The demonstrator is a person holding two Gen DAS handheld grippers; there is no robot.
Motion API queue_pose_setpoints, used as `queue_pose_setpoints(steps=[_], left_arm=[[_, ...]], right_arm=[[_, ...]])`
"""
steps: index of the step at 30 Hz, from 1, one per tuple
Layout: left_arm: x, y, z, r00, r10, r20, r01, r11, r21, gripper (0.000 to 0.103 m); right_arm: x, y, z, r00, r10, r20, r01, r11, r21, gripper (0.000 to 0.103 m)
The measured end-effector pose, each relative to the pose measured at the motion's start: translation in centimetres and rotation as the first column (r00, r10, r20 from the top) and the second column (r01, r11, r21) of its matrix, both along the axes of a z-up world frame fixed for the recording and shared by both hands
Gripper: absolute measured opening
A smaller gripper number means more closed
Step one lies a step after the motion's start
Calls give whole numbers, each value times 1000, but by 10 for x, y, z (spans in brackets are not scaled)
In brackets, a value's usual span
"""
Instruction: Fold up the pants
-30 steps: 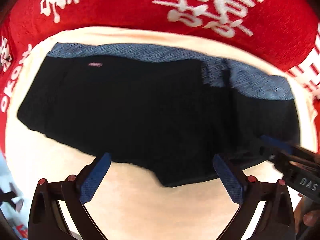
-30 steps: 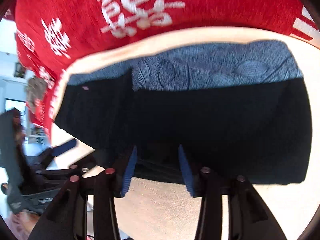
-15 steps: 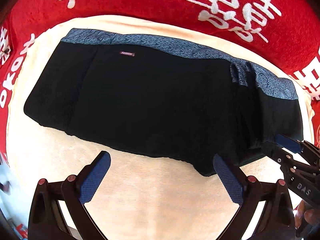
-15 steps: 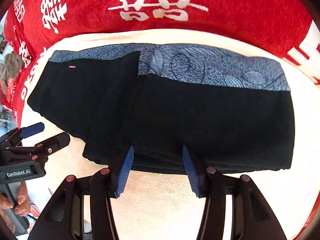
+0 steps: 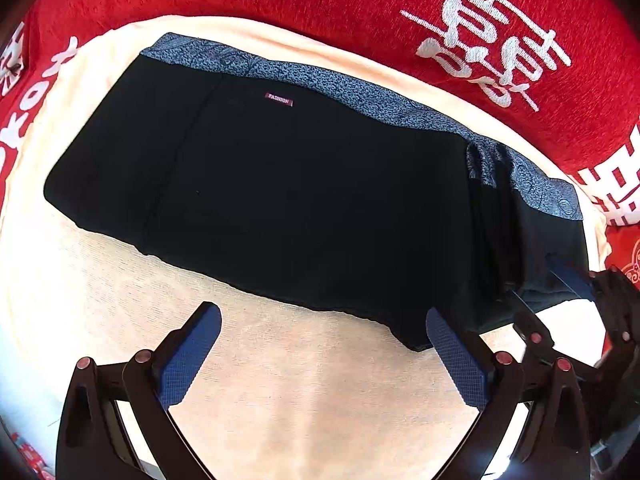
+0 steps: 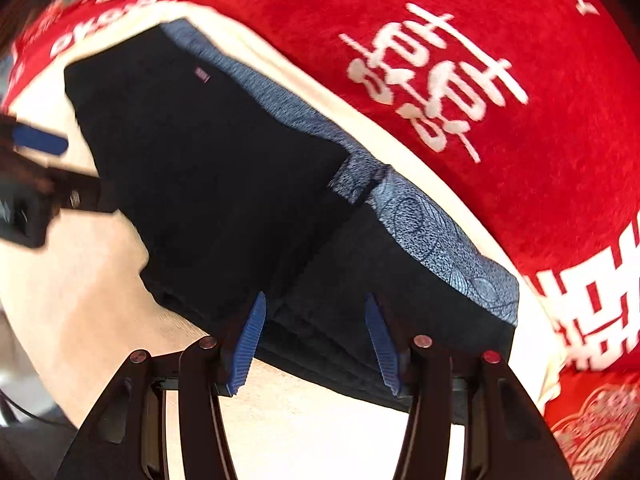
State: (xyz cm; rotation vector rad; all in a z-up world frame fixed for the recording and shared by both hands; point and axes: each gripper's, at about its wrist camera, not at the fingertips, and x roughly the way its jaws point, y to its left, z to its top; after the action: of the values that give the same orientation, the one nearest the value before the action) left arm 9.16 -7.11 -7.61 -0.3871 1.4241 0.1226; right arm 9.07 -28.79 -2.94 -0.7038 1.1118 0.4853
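Note:
The black pants (image 5: pixel 280 200) with a blue patterned waistband (image 5: pixel 360 92) lie folded on a cream towel (image 5: pixel 304 384). My left gripper (image 5: pixel 324 356) is open and empty, just in front of the pants' near edge. In the right wrist view the pants (image 6: pixel 224 200) fill the middle, with layered folds at the near edge. My right gripper (image 6: pixel 316 344) is open with its fingers straddling that near edge, not clamped. It also shows at the right of the left wrist view (image 5: pixel 576 304). The left gripper shows at the left of the right wrist view (image 6: pixel 40 168).
A red blanket with white characters (image 5: pixel 480 40) surrounds the cream towel and also shows in the right wrist view (image 6: pixel 480 80). Bare cream towel (image 6: pixel 100 300) lies in front of the pants.
The right gripper has opened wider and swung to the pants' right end. The left gripper has drawn back slightly, still open. The pants lie flatter.

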Motion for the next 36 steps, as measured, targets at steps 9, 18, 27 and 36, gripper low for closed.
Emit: queue_pose_setpoints(steps=[9, 18, 27, 36], left_arm=[[-6, 3, 5, 1000, 19, 6, -19, 1000, -2, 103], [-8, 11, 5, 999, 44, 4, -44, 998, 36, 103], [-11, 17, 4, 998, 55, -4, -55, 998, -4, 103], [-16, 27, 2, 993, 114, -19, -114, 993, 11, 103]], right_arm=[[39, -15, 5, 967, -138, -212, 180, 964, 194, 11], [13, 2, -14, 945, -47, -325, 124, 968, 220, 2], [28, -43, 6, 895, -208, -394, 335, 898, 287, 44], [32, -49, -29, 623, -210, -754, 652, 672, 352, 44]])
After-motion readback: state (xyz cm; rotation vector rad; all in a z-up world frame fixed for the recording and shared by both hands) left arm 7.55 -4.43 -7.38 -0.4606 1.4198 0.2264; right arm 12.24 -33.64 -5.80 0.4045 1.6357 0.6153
